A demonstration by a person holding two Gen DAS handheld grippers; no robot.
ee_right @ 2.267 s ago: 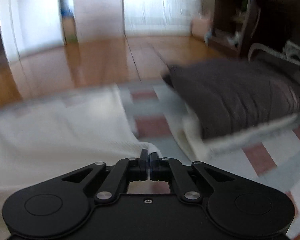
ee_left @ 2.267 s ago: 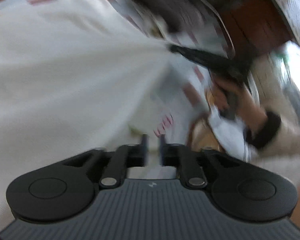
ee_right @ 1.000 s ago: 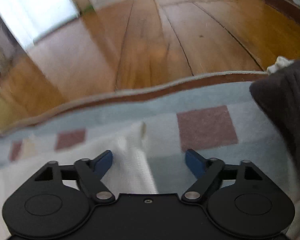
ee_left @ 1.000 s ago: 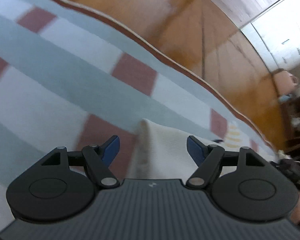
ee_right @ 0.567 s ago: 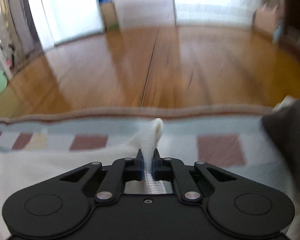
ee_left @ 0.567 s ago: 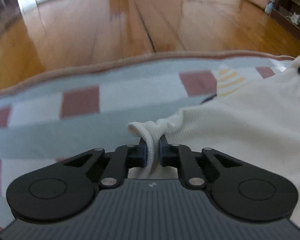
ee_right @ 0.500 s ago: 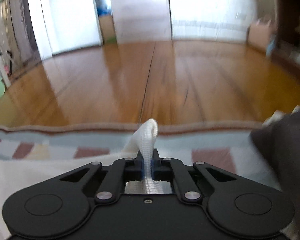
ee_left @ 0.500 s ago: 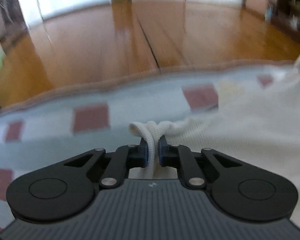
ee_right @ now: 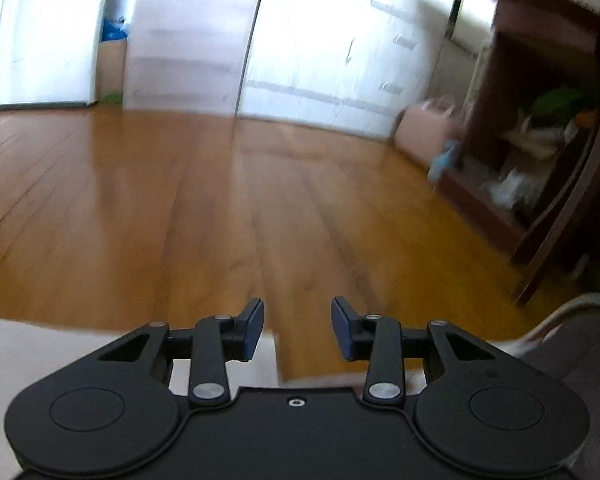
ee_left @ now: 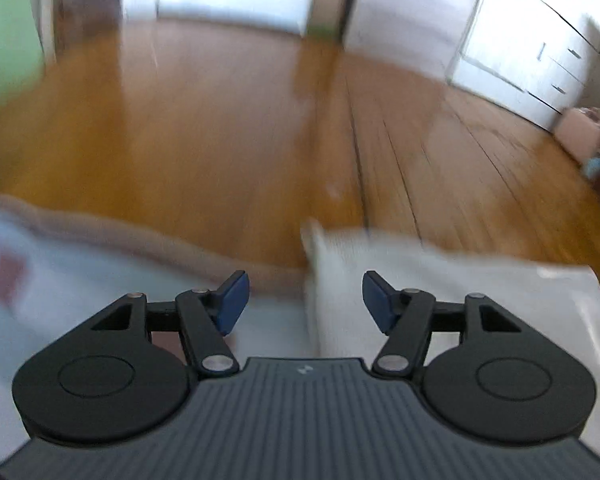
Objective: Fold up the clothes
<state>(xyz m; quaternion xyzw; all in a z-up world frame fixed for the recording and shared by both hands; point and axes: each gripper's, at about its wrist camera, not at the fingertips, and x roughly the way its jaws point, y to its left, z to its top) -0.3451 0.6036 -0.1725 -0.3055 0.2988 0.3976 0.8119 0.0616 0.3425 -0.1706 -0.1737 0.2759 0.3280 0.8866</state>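
A white knit garment [ee_left: 440,280] lies folded on the checked mat, its left edge between the open jaws of my left gripper [ee_left: 304,300], which holds nothing. In the right wrist view the same white garment [ee_right: 40,348] shows at the lower left, its right corner just under the left finger. My right gripper [ee_right: 297,330] is open and empty above the mat's far edge. The frames are blurred by motion.
The checked mat [ee_left: 100,264] ends at a beige border, with wooden floor [ee_right: 220,208] beyond. A dark grey folded garment [ee_right: 580,352] lies at the right. A dark wooden shelf unit [ee_right: 540,160] and a pink bag [ee_right: 424,136] stand at the far right.
Both grippers were shut on the white garment's edge half a second ago. Both have opened and let it go, and both cameras have tilted up toward the floor.
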